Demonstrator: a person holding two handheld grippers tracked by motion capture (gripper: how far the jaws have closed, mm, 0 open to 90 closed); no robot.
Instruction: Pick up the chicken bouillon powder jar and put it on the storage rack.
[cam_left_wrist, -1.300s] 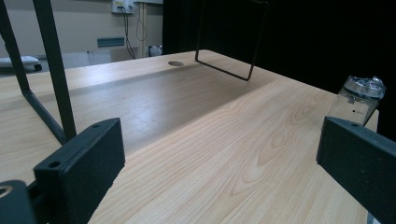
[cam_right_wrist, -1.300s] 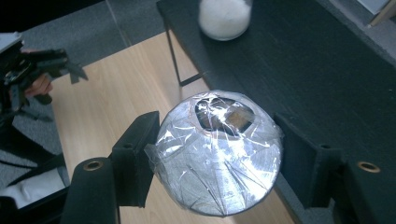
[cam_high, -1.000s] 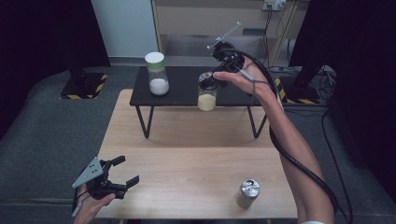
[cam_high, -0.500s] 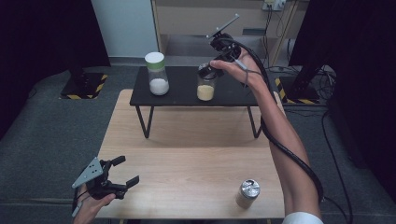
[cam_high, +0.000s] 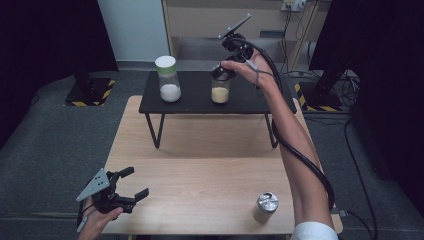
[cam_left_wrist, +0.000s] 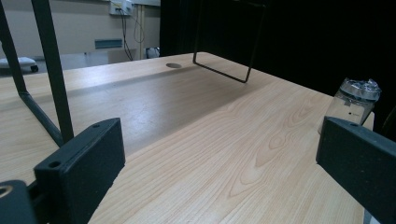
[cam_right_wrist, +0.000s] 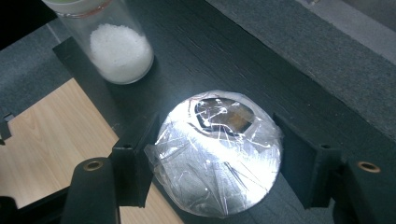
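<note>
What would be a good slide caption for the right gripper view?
Right tool clamps the foil-and-film-capped jar on the black shelf, beside a clear jar of white grains.

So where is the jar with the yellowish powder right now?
In the high view the yellow-powder jar sits on the black shelf, right of the white-powder jar, gripped by the right gripper.

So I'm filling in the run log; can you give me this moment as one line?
right gripper: shut on yellow-powder jar | jar: on black shelf | left gripper: open, holding nothing | can: on table
</note>
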